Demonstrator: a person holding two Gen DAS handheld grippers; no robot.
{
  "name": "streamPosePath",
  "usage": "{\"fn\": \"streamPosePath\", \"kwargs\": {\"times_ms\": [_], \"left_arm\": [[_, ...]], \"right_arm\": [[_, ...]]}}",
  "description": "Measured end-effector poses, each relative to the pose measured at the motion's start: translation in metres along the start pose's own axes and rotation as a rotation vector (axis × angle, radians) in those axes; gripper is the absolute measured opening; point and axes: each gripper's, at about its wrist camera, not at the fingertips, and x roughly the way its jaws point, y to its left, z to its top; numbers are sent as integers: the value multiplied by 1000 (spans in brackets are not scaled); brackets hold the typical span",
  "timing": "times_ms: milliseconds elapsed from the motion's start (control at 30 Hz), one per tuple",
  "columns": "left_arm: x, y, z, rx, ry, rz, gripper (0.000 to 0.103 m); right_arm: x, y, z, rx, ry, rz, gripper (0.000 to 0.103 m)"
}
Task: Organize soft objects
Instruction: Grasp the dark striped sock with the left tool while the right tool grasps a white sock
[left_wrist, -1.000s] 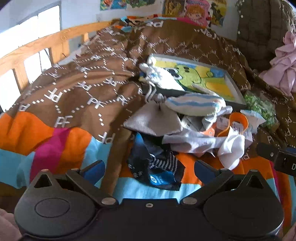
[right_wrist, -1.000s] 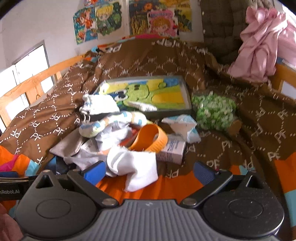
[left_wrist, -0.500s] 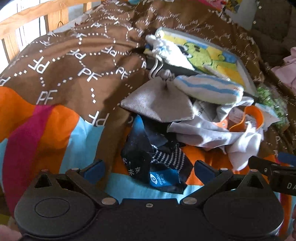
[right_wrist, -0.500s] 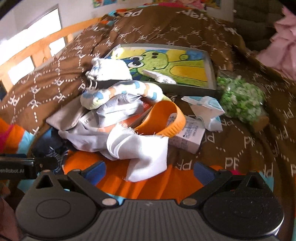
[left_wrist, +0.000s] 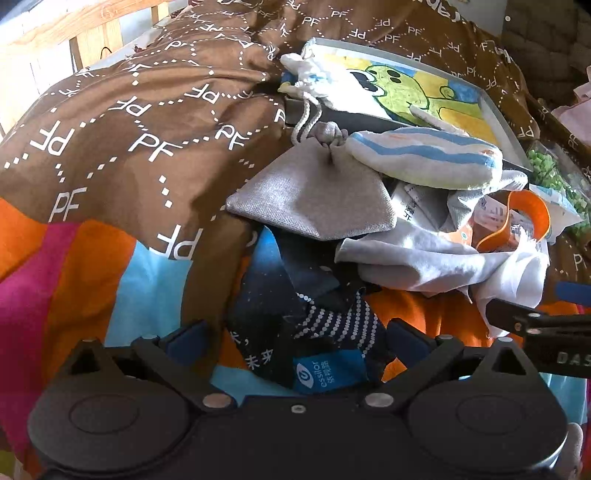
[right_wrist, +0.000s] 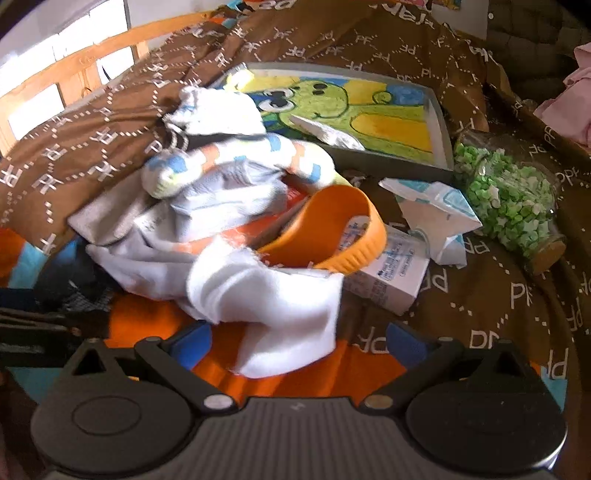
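Here, a heap of soft things on a bed.
Left tongs (left_wrist: 295, 338) spread around a dark dotted sock (left_wrist: 332, 325); right tongs (right_wrist: 299, 341) spread around a white cloth (right_wrist: 273, 314).

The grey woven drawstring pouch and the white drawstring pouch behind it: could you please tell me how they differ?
The grey woven drawstring pouch lies on the brown blanket and dark cloths; the white drawstring pouch rests on the frog picture tray. Grey looks plain; white shows small blue marks. Both are cinched shut.
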Motion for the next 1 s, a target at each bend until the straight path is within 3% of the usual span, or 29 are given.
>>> {"fn": "streamPosePath", "kwargs": {"times_ms": [100,300,500,833,1000], "left_arm": [[-1,-2,-1,16,-10,-2,93],[-6,-10,-4,67,-26,-28,79],[-8,-4,-3,35,-37,-41,60],[-10,-5,-4,33,-28,-126,22],[-10,-5,-5,21,-29,-160,12]], "right_arm": [[6,-3,0,15,13,-11,102],[10,-1,1,1,14,8,87],[11,-2,1,5,20,17,75],[9,0,0,12,23,73,28],[4,0,2,36,13,114,10]]}}
